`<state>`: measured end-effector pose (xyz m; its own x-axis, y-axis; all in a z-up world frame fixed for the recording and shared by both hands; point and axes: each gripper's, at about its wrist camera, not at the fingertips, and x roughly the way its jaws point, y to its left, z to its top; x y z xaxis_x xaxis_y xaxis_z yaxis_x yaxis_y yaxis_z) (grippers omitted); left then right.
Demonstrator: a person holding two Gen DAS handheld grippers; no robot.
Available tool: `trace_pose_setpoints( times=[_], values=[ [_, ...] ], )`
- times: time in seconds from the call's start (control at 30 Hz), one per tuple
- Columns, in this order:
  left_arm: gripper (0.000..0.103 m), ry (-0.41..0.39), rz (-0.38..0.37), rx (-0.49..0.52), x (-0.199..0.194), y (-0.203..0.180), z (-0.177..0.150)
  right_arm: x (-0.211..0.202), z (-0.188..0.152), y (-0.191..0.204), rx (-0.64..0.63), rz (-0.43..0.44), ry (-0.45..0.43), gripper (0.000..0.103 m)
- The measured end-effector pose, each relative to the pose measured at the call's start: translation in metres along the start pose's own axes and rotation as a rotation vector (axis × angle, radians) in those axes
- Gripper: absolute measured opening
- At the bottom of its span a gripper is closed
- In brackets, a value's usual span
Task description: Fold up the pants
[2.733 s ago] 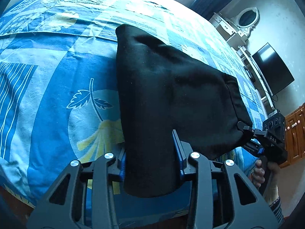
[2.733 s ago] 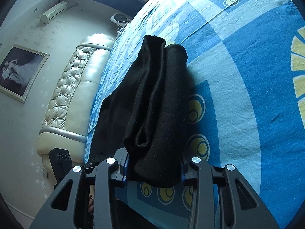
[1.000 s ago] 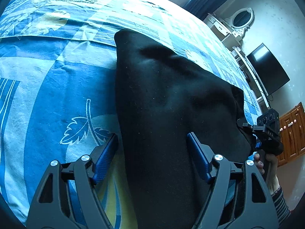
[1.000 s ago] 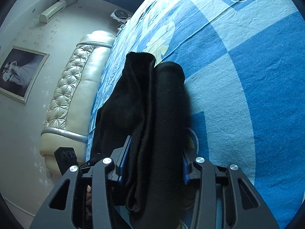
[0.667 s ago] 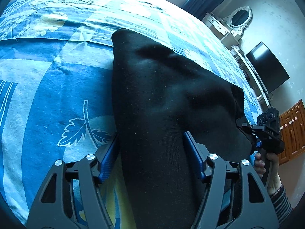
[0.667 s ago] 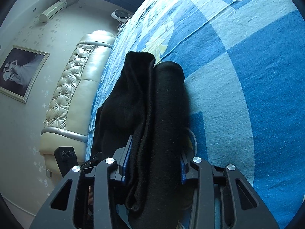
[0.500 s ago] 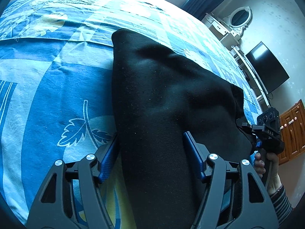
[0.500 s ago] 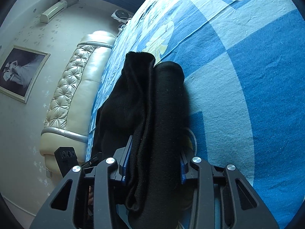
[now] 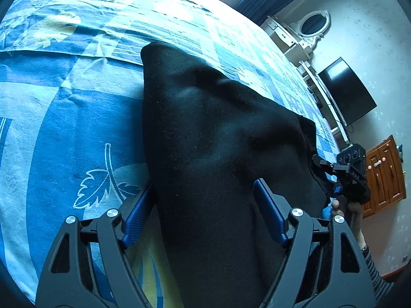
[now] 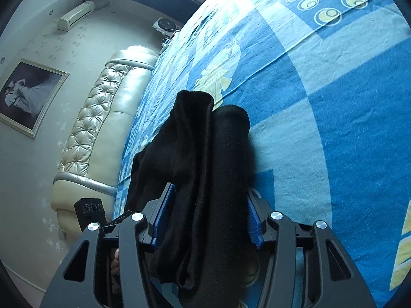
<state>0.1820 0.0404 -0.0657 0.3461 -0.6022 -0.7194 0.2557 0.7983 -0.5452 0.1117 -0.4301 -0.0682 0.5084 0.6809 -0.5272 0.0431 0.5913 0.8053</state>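
The black pants (image 9: 218,138) lie folded in a thick stack on the blue patterned bed (image 9: 64,107). My left gripper (image 9: 205,200) straddles the near end of the stack, its blue pads on either side, wide apart. In the right wrist view the pants (image 10: 205,154) show as several stacked layers. My right gripper (image 10: 208,205) straddles their end, pads against both sides of the cloth. The right gripper also shows in the left wrist view (image 9: 331,172) at the stack's far right corner. The left gripper shows in the right wrist view (image 10: 113,222).
A padded cream headboard (image 10: 97,128) borders the bed. A framed picture (image 10: 28,97) hangs on the wall. A television (image 9: 346,89), a white dresser with an oval mirror (image 9: 308,28) and a wooden cabinet (image 9: 385,174) stand beyond the bed.
Since 2.7 s ago both grippers carried the pants further onto the bed and the left jaws widened. In the last half second almost nothing has moved.
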Motion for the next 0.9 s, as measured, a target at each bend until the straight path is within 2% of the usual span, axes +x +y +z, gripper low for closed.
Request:
trace_pose_setpoints(
  times=[0.17,0.3,0.37,0.47,0.77,0.83,0.87,0.9],
  values=[
    [0.077,-0.018,0.002,-0.017,-0.005,0.009,0.014,0.008,0.016,0.002,-0.019,0.006,0.044,0.054],
    [0.077,0.011,0.007,-0.015,0.005,0.012,0.026,0.003,0.015,0.005,-0.123,-0.052,0.132,0.054],
    [0.077,0.022,0.011,-0.004,0.011,0.011,0.031,-0.010,0.016,-0.002,-0.108,-0.019,0.115,0.054],
    [0.077,0.029,0.009,0.008,0.016,0.010,0.037,-0.024,0.022,-0.016,-0.005,0.063,0.049,0.065],
    [0.079,0.052,0.039,0.015,0.030,0.011,0.058,0.028,0.054,-0.010,0.052,0.052,0.041,0.069],
    [0.077,0.053,0.038,0.005,0.032,0.014,0.060,0.034,0.058,-0.013,0.067,0.042,0.035,0.058],
    [0.076,0.053,0.043,0.003,0.034,0.014,0.061,0.037,0.059,-0.016,0.075,0.021,0.041,0.047],
    [0.072,0.048,0.057,0.009,0.035,0.014,0.061,0.039,0.059,-0.018,0.080,0.003,0.048,0.041]
  ],
)
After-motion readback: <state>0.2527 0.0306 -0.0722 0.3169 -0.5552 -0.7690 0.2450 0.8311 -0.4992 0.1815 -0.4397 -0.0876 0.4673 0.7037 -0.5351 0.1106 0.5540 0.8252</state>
